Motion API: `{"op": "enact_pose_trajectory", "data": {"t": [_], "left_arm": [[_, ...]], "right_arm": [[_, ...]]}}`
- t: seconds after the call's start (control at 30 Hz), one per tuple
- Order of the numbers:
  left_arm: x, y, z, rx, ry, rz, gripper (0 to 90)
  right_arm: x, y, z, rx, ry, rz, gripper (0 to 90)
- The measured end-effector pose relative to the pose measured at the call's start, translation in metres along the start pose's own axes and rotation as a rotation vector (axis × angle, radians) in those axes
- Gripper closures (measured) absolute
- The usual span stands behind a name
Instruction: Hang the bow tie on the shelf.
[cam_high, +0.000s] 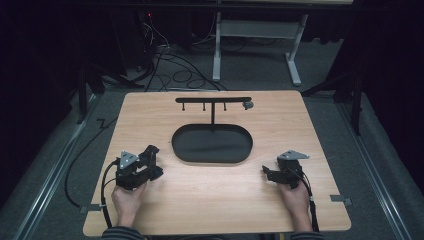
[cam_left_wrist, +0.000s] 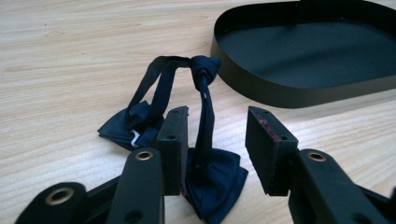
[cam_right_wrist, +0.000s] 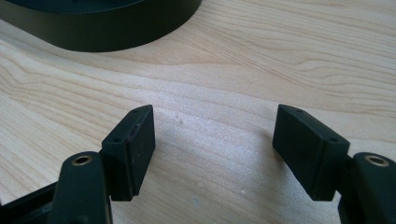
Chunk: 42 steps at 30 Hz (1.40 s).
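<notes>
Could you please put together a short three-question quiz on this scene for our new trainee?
1. True or false: the left gripper has the navy bow tie between its open jaws.
2. The bow tie's knotted strap lies nearest to what: A) the black oval tray, B) the table's far edge, C) the right gripper?
3. What is between the right gripper's jaws?

Key: 1. True; its pads do not yet press on it. 2. A. 3. Nothing but bare wooden table.

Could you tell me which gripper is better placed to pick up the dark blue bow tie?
Left. The left gripper already has the bow tie strap between its half-closed fingers, not yet pinched. The right gripper sits open over bare table, probably too far.
</notes>
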<state>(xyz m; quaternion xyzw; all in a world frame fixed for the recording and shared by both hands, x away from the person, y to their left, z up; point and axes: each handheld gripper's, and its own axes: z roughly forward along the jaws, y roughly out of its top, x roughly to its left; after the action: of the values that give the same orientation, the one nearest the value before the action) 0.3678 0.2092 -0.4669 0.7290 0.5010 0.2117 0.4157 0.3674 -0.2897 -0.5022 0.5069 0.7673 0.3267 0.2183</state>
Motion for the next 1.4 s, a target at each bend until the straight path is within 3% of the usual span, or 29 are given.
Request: {"op": "enact_pose_trajectory", "data": {"t": [0.33, 0.53, 0.9, 1.2, 1.4], "left_arm": [[0.006, -0.002, 0.016, 0.043, -0.01, -0.022, 67.2], [0.008, -0.002, 0.018, 0.051, -0.001, -0.026, 72.8], [0.008, -0.002, 0.019, 0.066, -0.022, -0.013, 85.9], [0.006, 0.003, 0.009, 0.036, -0.027, 0.002, 88.8], [0.004, 0.015, -0.006, -0.024, -0.04, 0.01, 89.0]], "right_arm": [[0.0, 0.0, 0.0, 0.001, 0.0, -0.001, 31.2], [0.0, 0.0, 0.0, 0.0, 0.0, -0.001, 31.2], [0.0, 0.0, 0.0, 0.001, 0.0, 0.0, 31.1], [0.0, 0.0, 0.0, 0.0, 0.0, -0.001, 31.2], [0.0, 0.0, 0.0, 0.001, -0.001, -0.001, 31.2]]}}
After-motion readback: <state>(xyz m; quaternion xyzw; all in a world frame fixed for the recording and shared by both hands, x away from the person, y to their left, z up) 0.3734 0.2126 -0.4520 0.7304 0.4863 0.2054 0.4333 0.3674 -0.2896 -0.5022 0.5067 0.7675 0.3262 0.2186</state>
